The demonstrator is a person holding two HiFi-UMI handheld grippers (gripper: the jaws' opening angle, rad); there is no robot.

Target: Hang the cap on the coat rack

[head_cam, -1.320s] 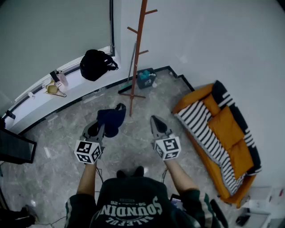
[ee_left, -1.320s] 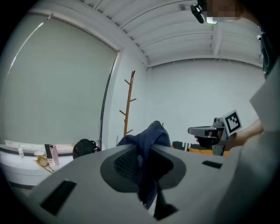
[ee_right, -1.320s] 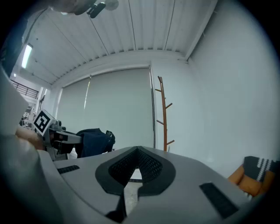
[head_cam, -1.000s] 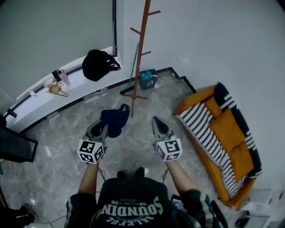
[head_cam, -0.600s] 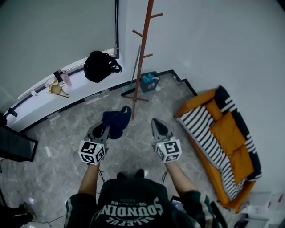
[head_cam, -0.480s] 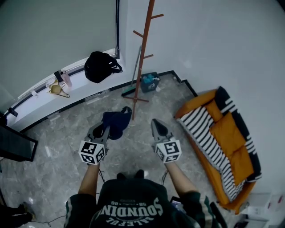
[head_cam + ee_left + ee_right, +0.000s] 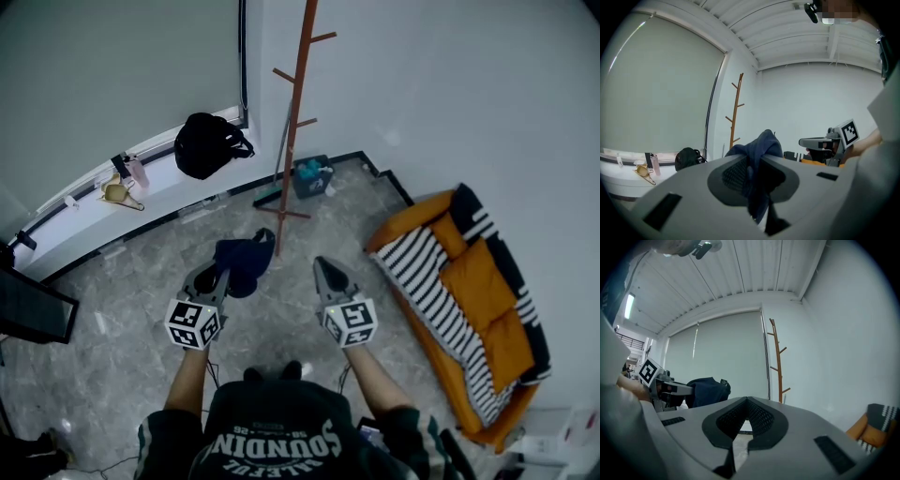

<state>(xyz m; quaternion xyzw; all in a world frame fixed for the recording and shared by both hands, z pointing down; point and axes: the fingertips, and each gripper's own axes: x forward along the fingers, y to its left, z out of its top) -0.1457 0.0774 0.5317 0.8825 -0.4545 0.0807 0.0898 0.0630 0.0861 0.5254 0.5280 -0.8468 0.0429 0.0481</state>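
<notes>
Overhead, coat rack [image 7: 292, 131] top cropped; left gripper [image 7: 221, 270] clamped on cap [image 7: 244, 261], right gripper [image 7: 322, 266] closed.

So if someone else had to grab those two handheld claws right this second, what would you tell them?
Left gripper: shut on the dark blue cap, held out in front of the person.
Right gripper: jaws together, nothing in them.
Coat rack: stands ahead near the wall corner, and its pegs look bare.
Done: the cap is picked up.
Left: step up to the rack, hook the cap over a peg, let go.
</notes>
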